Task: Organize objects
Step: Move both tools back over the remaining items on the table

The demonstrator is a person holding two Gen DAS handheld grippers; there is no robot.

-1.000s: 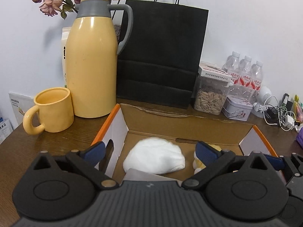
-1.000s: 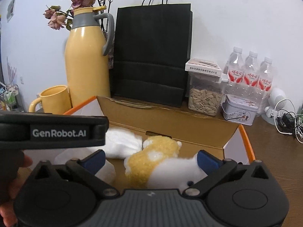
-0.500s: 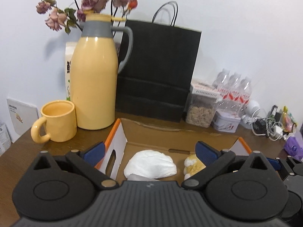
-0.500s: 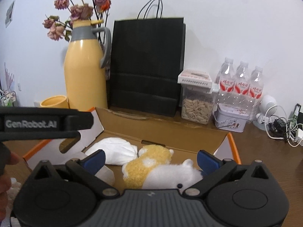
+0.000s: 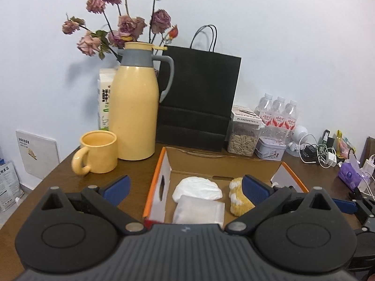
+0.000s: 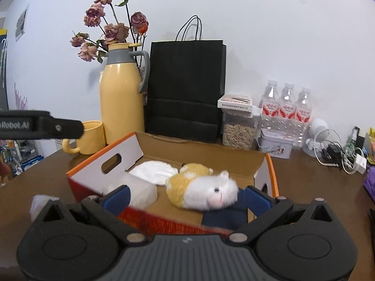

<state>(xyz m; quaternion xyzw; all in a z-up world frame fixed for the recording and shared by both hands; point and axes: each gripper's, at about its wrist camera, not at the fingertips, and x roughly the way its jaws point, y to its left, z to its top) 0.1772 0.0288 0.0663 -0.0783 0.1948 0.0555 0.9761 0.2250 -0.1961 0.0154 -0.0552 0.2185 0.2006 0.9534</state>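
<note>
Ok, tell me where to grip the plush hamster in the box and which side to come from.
Probably best to grip the plush hamster across its round midsection, coming down from above with the open right gripper. It lies on its side in the cardboard box, and the box walls block a low sideways approach. The body looks soft enough to squeeze.

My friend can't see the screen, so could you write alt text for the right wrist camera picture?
An open cardboard box on a brown table holds a yellow and white plush hamster, a white cloth and a clear packet. The open right gripper frames it, empty; a yellow jug and black bag stand behind.
</note>
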